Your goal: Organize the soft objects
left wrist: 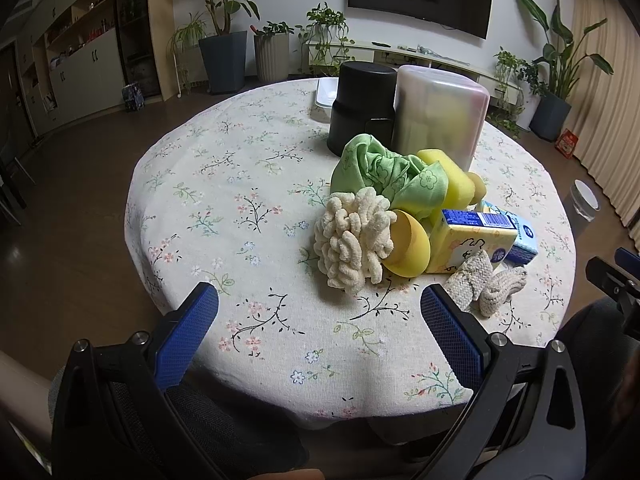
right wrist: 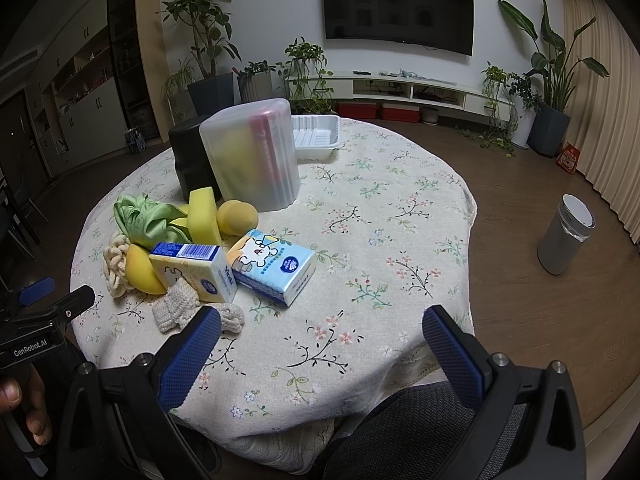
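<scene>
A pile of soft things lies on the round floral table [left wrist: 248, 184]: a cream chenille mitt [left wrist: 352, 240], a green cloth [left wrist: 384, 172], yellow sponges [left wrist: 456, 176], a yellow round sponge [left wrist: 408, 244], two tissue packs [left wrist: 468, 244] [right wrist: 272, 266] and a knitted cream cloth [left wrist: 480, 284]. My left gripper [left wrist: 320, 304] is open and empty, near the table's front edge, short of the mitt. My right gripper [right wrist: 320, 328] is open and empty, its left finger beside the knitted cloth [right wrist: 176, 308].
A black container [left wrist: 360, 108] and a frosted plastic box [left wrist: 440, 120] stand behind the pile. A white tray [right wrist: 316, 136] sits at the far edge. A grey bin [right wrist: 564, 236] stands on the floor at the right. Plants and a TV unit line the wall.
</scene>
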### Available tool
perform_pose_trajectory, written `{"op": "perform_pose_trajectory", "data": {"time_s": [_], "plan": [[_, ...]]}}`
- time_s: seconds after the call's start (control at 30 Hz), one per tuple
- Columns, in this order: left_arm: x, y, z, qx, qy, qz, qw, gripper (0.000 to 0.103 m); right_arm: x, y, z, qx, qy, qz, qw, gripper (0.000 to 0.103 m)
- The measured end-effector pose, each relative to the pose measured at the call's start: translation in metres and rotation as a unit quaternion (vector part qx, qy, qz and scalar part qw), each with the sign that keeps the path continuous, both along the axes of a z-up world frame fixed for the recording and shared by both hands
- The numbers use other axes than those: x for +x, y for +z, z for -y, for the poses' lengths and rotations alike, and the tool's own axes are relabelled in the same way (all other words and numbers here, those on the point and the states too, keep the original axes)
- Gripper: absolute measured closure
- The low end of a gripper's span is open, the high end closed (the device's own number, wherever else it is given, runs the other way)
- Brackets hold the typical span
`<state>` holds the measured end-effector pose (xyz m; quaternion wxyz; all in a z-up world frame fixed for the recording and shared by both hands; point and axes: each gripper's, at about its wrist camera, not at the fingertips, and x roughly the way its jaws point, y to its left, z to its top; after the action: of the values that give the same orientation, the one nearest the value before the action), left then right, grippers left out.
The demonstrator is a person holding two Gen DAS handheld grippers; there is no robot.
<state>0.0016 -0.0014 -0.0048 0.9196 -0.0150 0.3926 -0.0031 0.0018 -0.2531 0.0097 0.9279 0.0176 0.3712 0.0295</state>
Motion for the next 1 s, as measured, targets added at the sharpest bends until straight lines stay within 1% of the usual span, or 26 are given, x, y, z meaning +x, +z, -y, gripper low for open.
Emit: {"op": "perform_pose_trajectory", "data": {"time_s": [1.0], "plan": [[-0.0001, -0.0031, -0.0001, -0.002, 0.0, -0.002, 1.0, 0.0, -0.0008, -0.0008, -0.0011, 0.0, 0.0, -0.001, 1.0, 0.0]]}}
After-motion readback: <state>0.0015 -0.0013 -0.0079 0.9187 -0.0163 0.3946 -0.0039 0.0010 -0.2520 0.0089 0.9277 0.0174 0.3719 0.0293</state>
